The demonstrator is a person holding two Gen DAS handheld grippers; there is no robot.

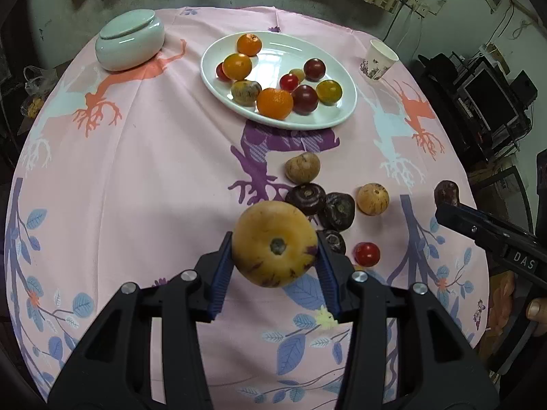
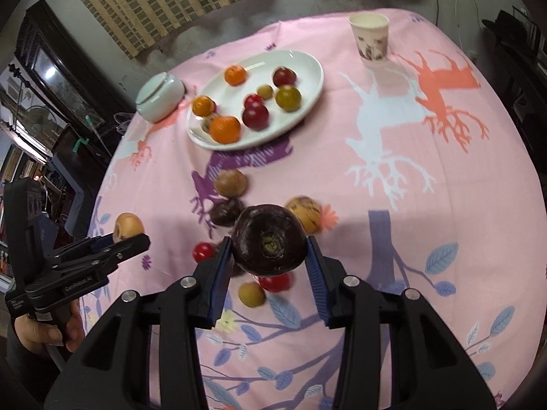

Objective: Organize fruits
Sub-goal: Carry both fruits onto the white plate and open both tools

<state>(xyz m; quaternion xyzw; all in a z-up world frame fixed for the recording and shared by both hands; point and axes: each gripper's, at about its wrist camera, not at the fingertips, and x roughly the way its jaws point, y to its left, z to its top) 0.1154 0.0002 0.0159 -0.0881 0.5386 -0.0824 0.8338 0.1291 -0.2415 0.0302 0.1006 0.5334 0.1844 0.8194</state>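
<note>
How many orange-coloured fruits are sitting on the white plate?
3, all on the white plate: one at the far rim, one on the left side, one at the near edge. Others might hide behind them.

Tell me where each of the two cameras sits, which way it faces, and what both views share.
Left wrist view: sits on the left gripper, looking down along its fingers over the table toward the white plate; it holds a yellow fruit; the right gripper enters from the right.
Right wrist view: sits on the right gripper, facing the same table; it holds a dark purple fruit; the left gripper and a hand show at left.
Shared: plate, paper cup, lidded bowl, pink tablecloth.
</note>
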